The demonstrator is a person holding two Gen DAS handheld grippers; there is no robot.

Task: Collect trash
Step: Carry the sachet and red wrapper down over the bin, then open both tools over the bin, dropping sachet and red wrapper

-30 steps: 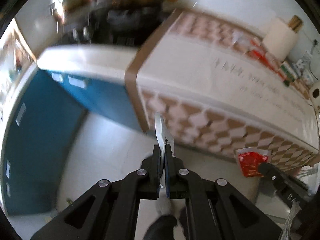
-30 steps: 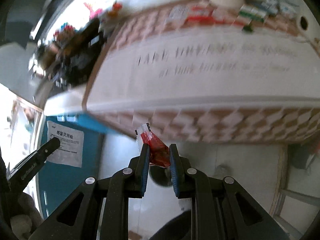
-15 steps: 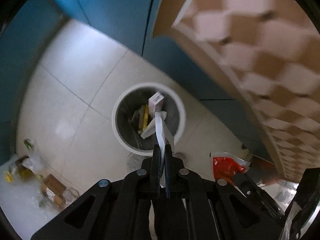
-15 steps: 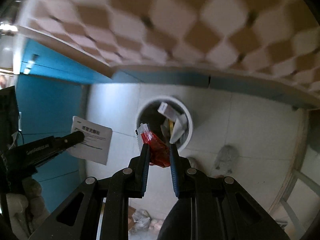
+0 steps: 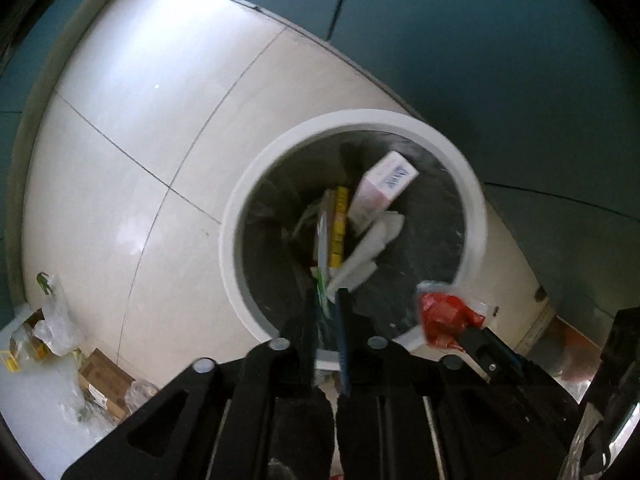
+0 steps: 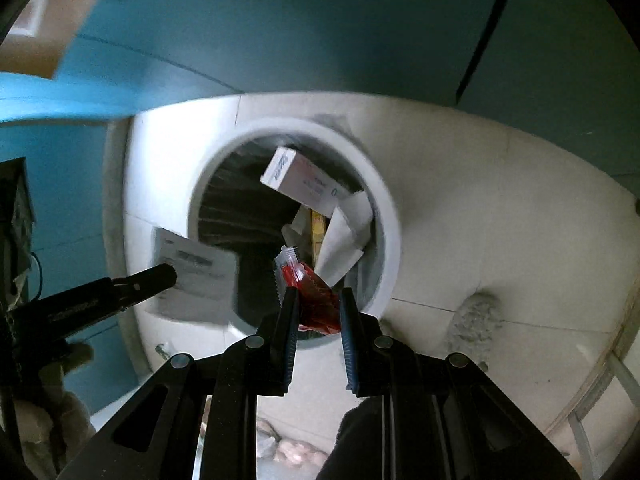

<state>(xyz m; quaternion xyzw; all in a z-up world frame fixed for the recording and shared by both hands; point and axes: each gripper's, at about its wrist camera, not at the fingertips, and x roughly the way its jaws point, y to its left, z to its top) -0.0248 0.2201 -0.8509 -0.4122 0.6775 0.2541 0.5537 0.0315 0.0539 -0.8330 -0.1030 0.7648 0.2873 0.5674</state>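
A round white trash bin [image 5: 472,184] stands on the tiled floor, also seen in the right wrist view [image 6: 384,200]. It holds a white box [image 5: 384,190], paper and a yellow strip. My left gripper [image 5: 326,300] is slightly parted over the bin's near rim; in the right wrist view a white printed paper [image 6: 196,276] still sits at its tip [image 6: 160,278]. My right gripper [image 6: 318,300] is shut on a red sachet [image 6: 316,300] above the bin's near edge; the sachet also shows in the left wrist view [image 5: 448,318].
Teal cabinet panels [image 5: 500,40] surround the bin. Plastic bags and small cartons [image 5: 60,344] lie on the floor at the lower left of the left wrist view. A grey smudge [image 6: 476,316] marks the floor right of the bin.
Both grippers swung down from the table edge and closed in over the bin. The left jaws have parted slightly around the paper. The right still grips the red sachet.
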